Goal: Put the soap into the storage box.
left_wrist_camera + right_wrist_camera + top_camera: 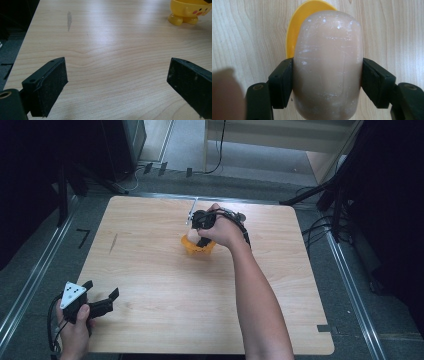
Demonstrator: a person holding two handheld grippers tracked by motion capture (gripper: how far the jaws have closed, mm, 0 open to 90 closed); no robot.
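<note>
- Right gripper (327, 82): fingers (280, 82) pinch the egg (328, 75) by its sides, directly above the yellow cup (295, 30).
- Judgement: centre the egg over the cup, lower straight, release only once seated.
- Left gripper (117, 85): fingers spread, empty over the tabletop (112, 50), cup far beyond them.

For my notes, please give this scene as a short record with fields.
held object: beige egg-shaped piece, scuffed
right gripper: shut on the piece, one pad on each side
below it: yellow cup with small feet, standing on the table
piece inside cup: cannot tell
left gripper: open, holds nothing, near the table's front left corner
table: light wood
</note>
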